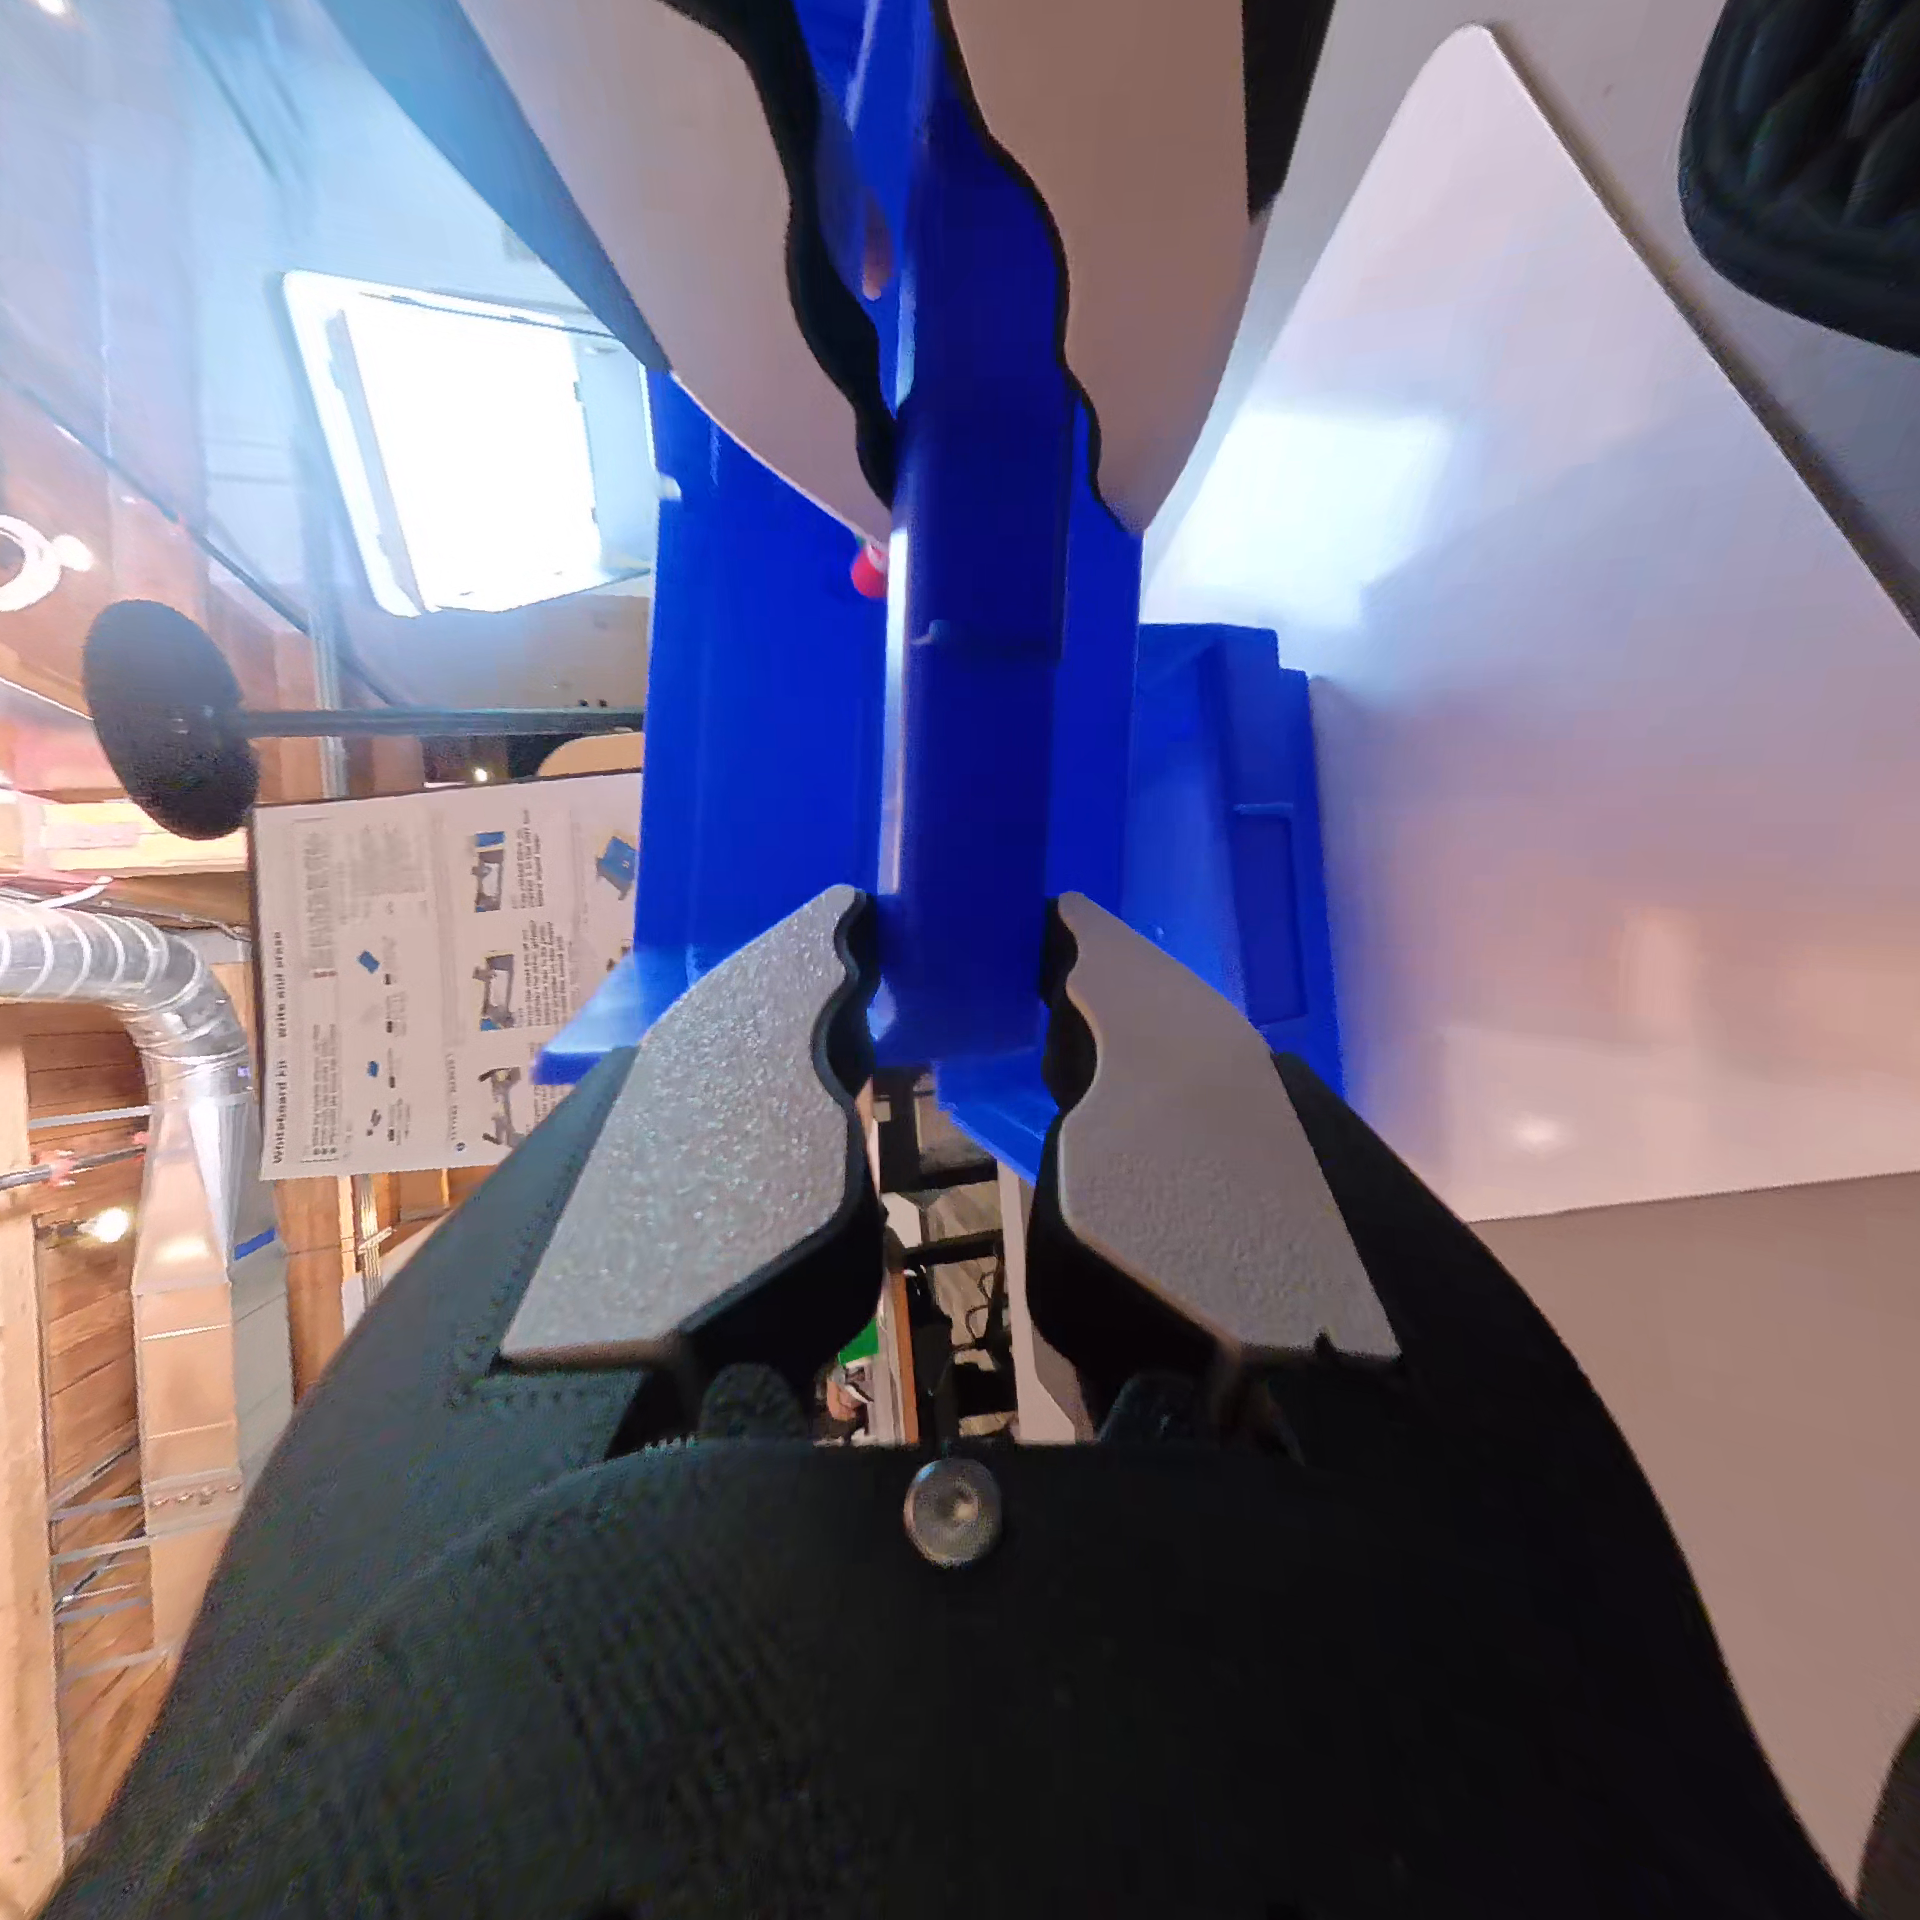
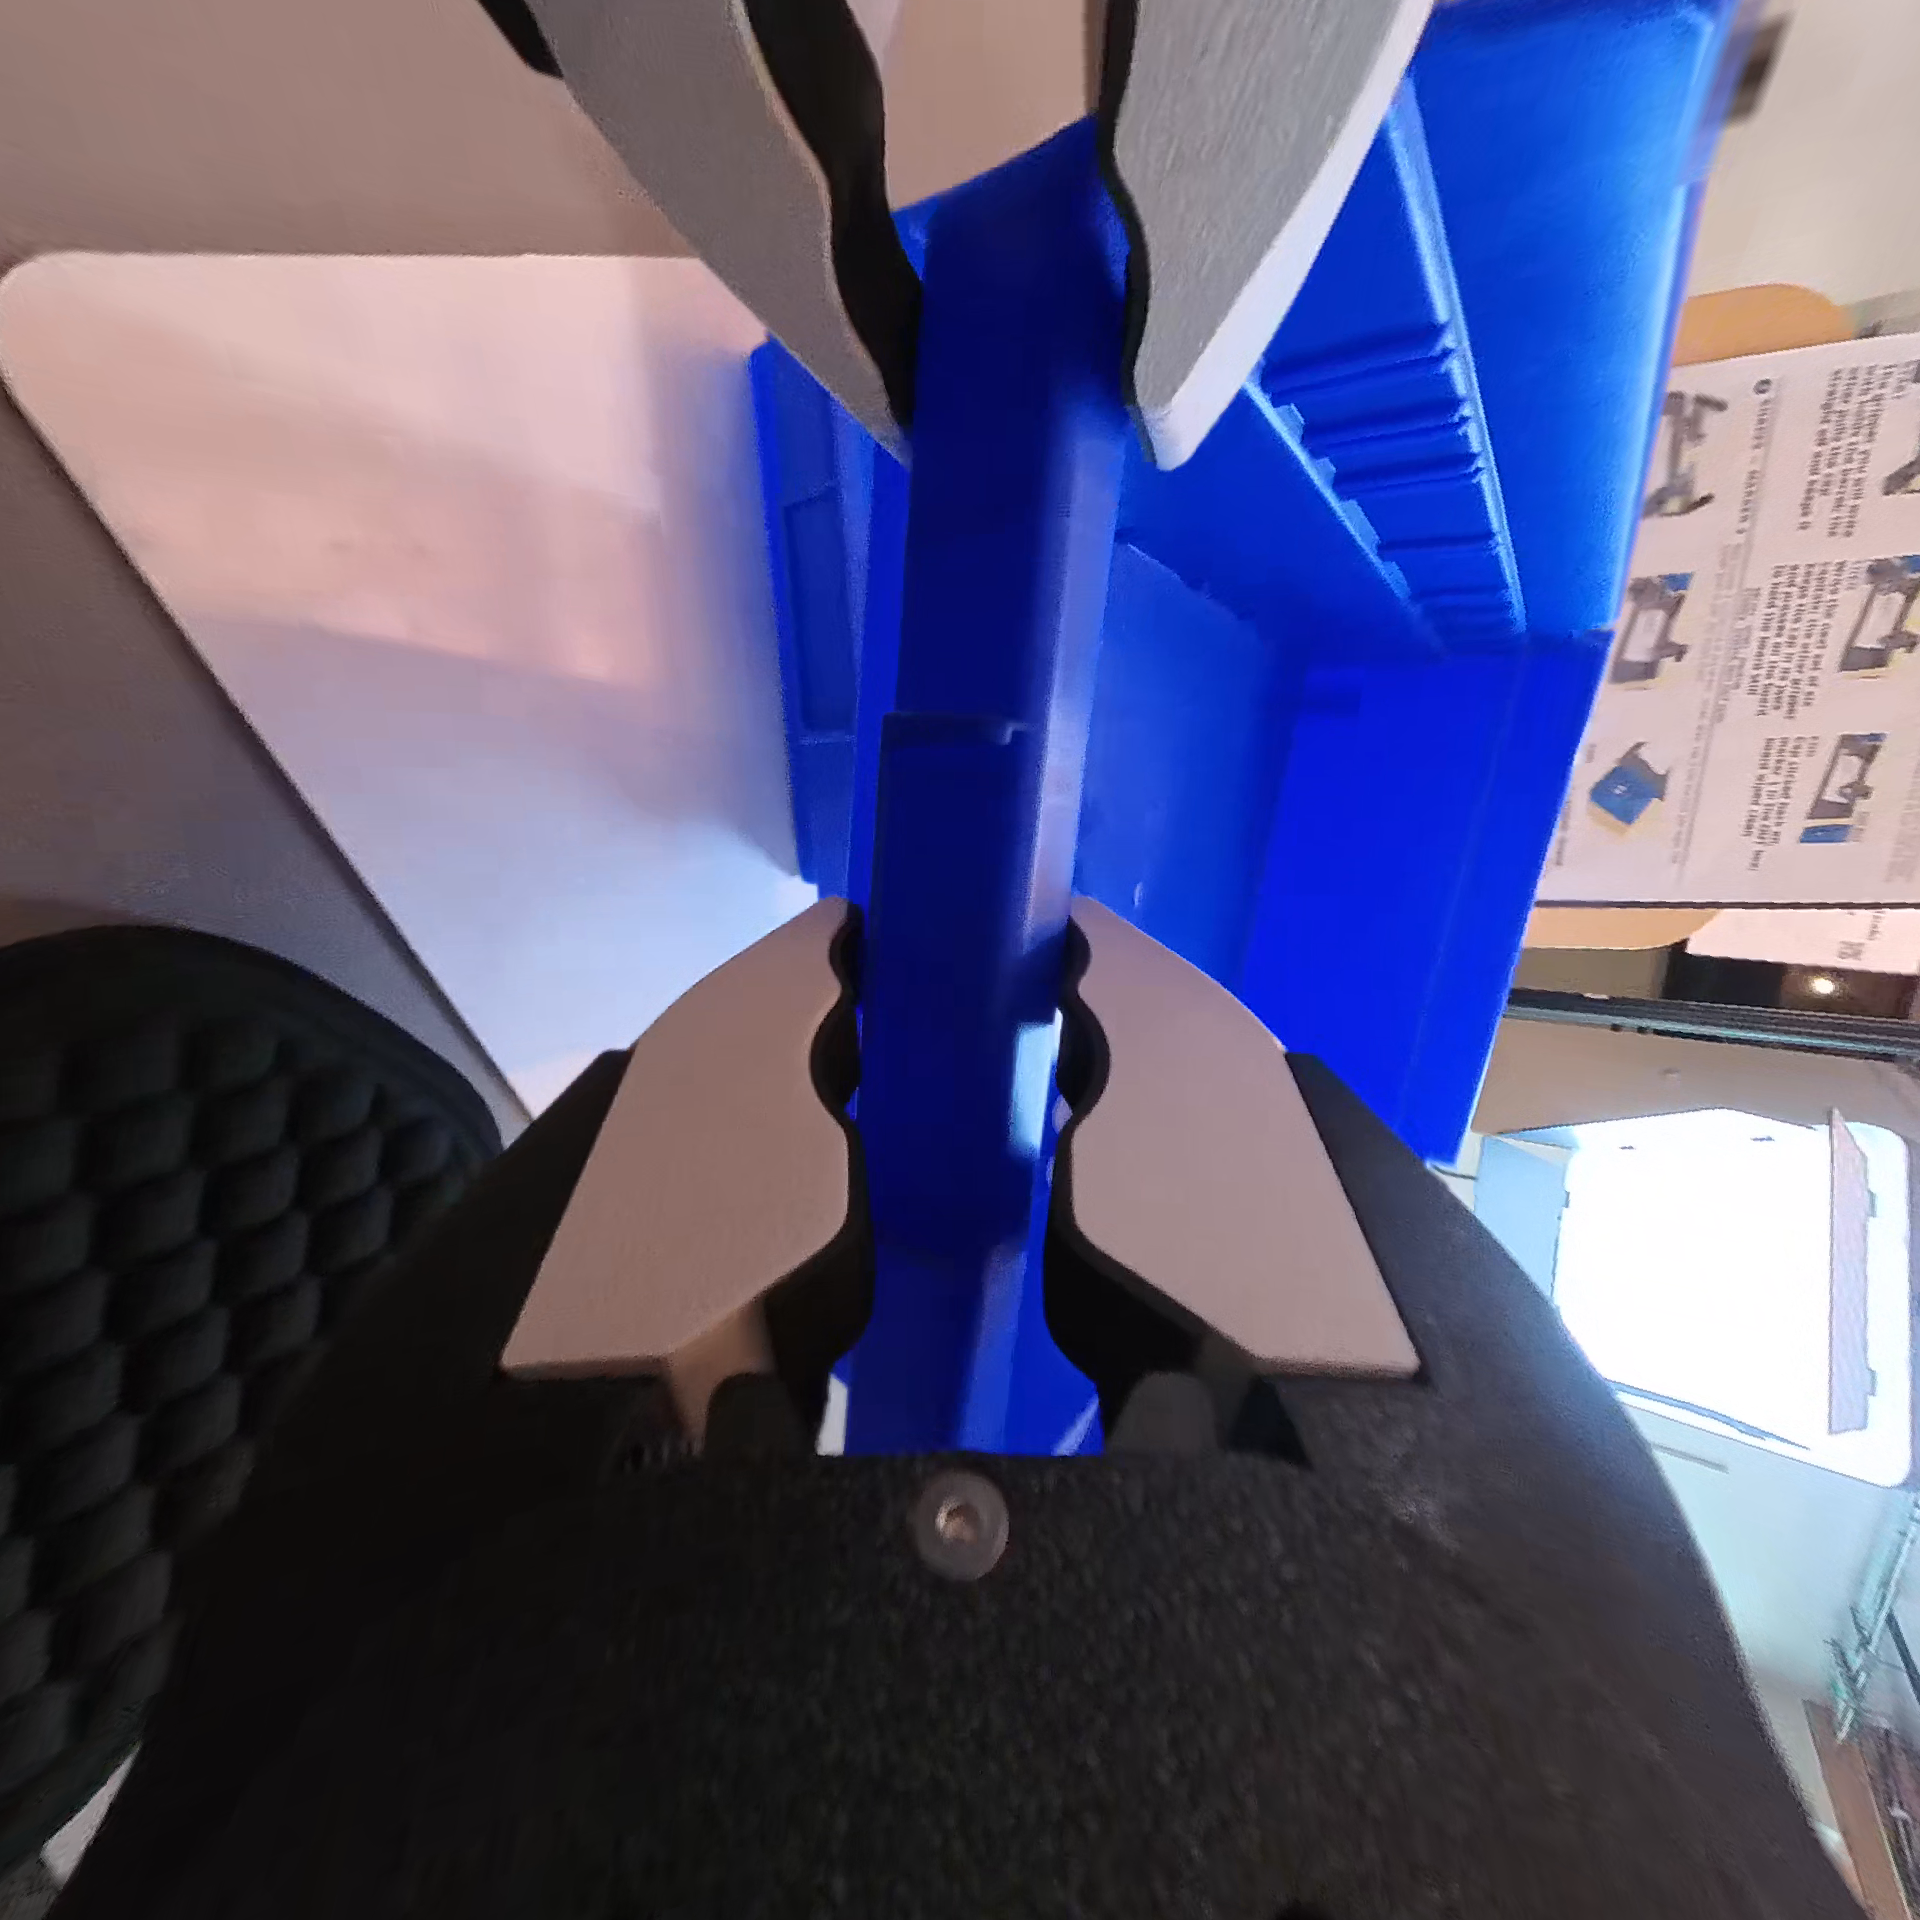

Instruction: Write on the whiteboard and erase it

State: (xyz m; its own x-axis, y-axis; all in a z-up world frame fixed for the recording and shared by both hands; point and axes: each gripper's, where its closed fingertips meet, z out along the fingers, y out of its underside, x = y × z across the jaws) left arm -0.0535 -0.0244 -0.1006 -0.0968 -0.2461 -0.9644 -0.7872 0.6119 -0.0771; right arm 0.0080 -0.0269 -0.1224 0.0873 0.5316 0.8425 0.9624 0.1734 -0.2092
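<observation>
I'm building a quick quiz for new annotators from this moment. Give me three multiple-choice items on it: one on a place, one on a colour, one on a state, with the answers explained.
1. Where does the whiteboard lie in the right wrist view?
A. left of the marker
B. right of the marker
C. out of view

2. What colour is the marker body held between the grippers?
A. red
B. blue
C. green

3. How do the two grippers stand on the marker?
A. both open, clear of it
B. only the left is closed on it
C. each closed on one end

Answers:
1. A: the whiteboard fills the left side, beside the marker.
2. B: the whole barrel is blue, like the blue holder behind it.
3. C: the right gripper clamps the near end and the left gripper clamps the opposite end, facing it.
</observation>
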